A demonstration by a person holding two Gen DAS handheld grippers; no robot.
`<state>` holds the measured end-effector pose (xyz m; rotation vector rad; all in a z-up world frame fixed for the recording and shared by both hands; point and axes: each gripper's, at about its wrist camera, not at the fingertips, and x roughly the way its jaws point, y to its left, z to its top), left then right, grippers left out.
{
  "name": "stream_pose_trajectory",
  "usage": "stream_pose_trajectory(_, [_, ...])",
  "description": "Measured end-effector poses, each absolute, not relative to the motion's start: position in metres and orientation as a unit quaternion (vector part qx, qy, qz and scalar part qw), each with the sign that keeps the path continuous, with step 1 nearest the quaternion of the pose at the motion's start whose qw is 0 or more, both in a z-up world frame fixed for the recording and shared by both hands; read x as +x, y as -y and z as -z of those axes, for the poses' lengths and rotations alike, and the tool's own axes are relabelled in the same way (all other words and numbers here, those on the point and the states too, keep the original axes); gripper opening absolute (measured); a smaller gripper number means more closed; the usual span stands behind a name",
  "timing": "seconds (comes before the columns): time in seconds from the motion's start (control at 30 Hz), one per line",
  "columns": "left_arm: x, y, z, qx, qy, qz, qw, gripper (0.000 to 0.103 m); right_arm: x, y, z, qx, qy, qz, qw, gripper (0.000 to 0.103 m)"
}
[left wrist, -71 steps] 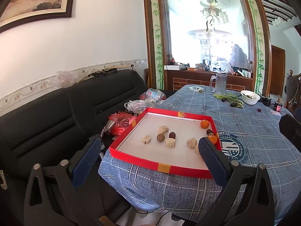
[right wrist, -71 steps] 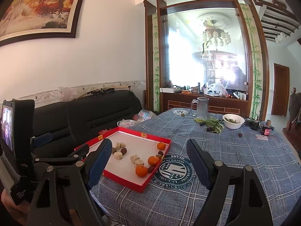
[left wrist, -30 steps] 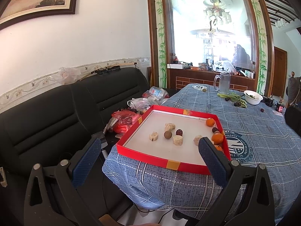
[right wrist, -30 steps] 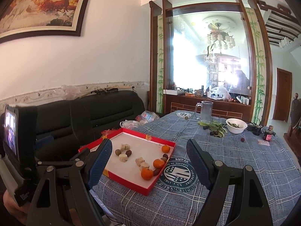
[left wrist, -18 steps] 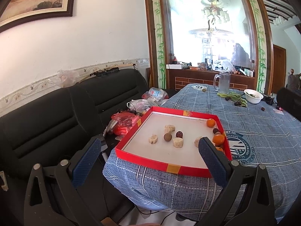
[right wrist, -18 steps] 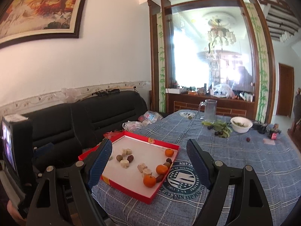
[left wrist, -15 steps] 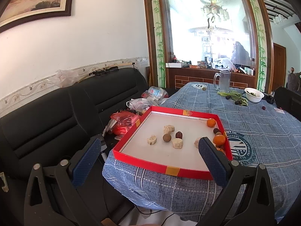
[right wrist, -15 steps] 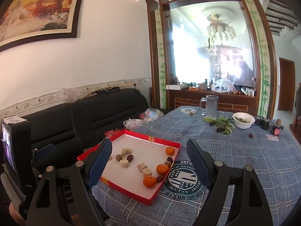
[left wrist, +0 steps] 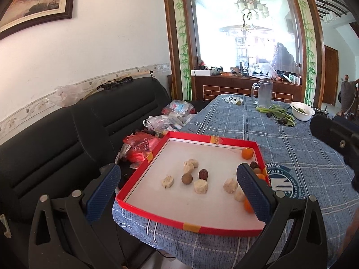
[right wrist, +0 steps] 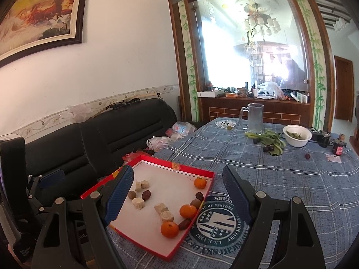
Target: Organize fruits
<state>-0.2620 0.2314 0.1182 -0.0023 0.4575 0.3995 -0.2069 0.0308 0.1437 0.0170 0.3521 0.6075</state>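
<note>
Fruits (right wrist: pixel 188 210) lay loose in a shallow red tray (left wrist: pixel 157 217) at the near corner of the desk (right wrist: pixel 291 179), which was covered in a blue checked cloth: three small oranges and some dark dates toward the tray's right wall, with pale cut chunks and a brown round fruit nearer the middle. Both tools hung short of the tray, touching nothing; the left hand-held gripper (left wrist: pixel 179 192) had its jaws spread wide with nothing between them, and so did the right hand-held gripper (right wrist: pixel 177 198). A likely trouble was that the oranges would roll away if a pad nudged one off-centre, and that the dates, pressed close against oranges and wall, would leave little room for a finger to slip in. The tray also overhung the desk's edge slightly, so a downward push might tip it. Only the left wrist view showed the red plastic bag (left wrist: pixel 140 144) on the sofa (left wrist: pixel 67 134) beside the tray; only the right view showed the small red can (right wrist: pixel 338 149) by the white bowl (right wrist: pixel 297 137).
</note>
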Motion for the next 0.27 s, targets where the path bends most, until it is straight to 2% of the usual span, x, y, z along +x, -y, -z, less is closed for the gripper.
stream_pose_trajectory(0.27, [-0.242, -0.239, -0.120, 0.005, -0.238, -0.227, 0.944, 0.103, -0.180, -0.032, -0.149, 0.024, -0.185, -0.321, 0.928, 0.081])
